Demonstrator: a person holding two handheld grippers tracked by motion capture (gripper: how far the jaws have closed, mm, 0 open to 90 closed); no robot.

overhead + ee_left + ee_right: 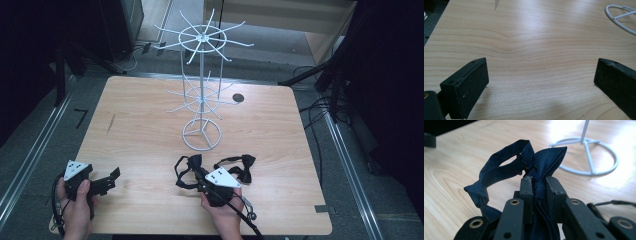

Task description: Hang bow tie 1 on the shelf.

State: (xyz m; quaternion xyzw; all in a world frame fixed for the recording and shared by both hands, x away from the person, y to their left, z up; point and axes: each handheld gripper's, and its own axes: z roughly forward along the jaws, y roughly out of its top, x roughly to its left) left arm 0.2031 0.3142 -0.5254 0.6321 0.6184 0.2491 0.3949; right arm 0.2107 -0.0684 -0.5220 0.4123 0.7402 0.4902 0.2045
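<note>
A dark navy bow tie (541, 162) with its looped neck strap is pinched at the knot between the jaws of my right gripper (539, 185), just off the wooden table. In the high view that bow tie (192, 165) lies ahead of the right gripper (201, 177) near the table's front middle. A second dark bow tie (245, 164) lies on the table just right of it. A white wire display stand (201, 82) with radiating hooks rises behind them; its ring base (586, 157) is close ahead. My left gripper (111, 179) rests open at the front left, jaws wide over bare wood (541, 75).
The wooden table (140, 125) has a small dark round hole (238, 98) at the back right and a dark scratch (110, 123) at the left. The stand's ring base (621, 17) shows at the far right of the left gripper view. Dark floor and cables surround the table.
</note>
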